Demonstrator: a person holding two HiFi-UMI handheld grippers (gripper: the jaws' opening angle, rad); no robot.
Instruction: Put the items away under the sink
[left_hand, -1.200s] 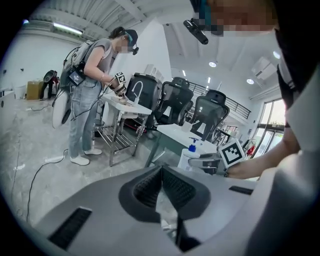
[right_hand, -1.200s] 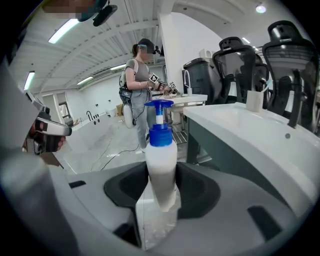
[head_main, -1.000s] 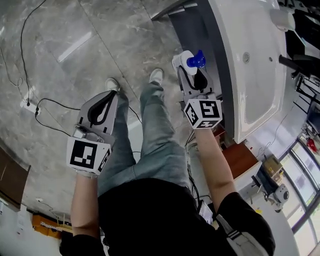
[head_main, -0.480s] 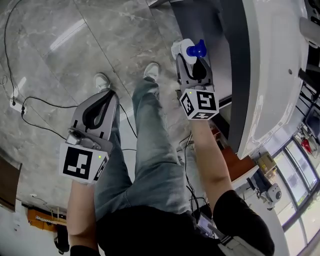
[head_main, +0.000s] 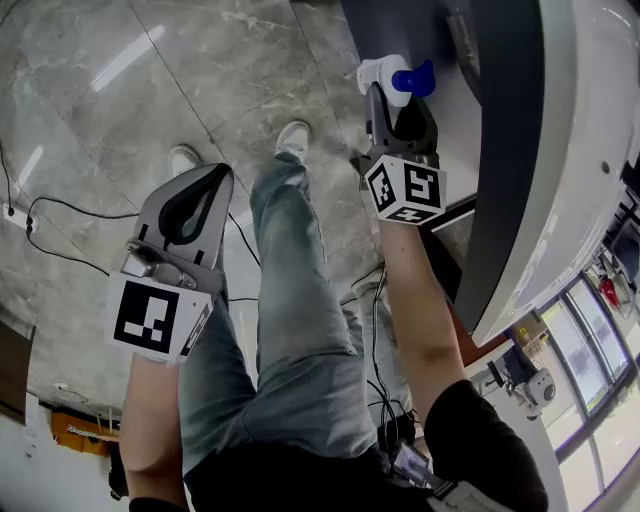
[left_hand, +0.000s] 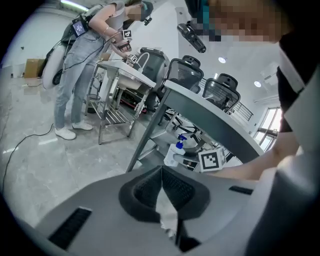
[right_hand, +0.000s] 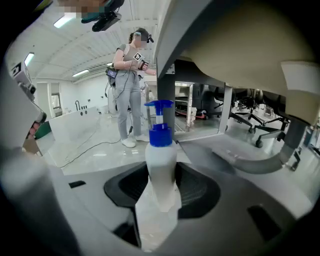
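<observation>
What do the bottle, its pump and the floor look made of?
The bottle is likely plastic: opaque matte white with soft, even shading. Its pump looks like moulded blue plastic with a slight gloss. The floor is polished stone or stone-look tile, with grey veining, straight seams and reflected lights. I cannot tell which.

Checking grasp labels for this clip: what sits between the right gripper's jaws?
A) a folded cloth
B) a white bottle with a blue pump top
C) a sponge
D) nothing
B: in the right gripper view the white bottle with the blue pump top stands upright, clamped between the pads of the right gripper.
</observation>
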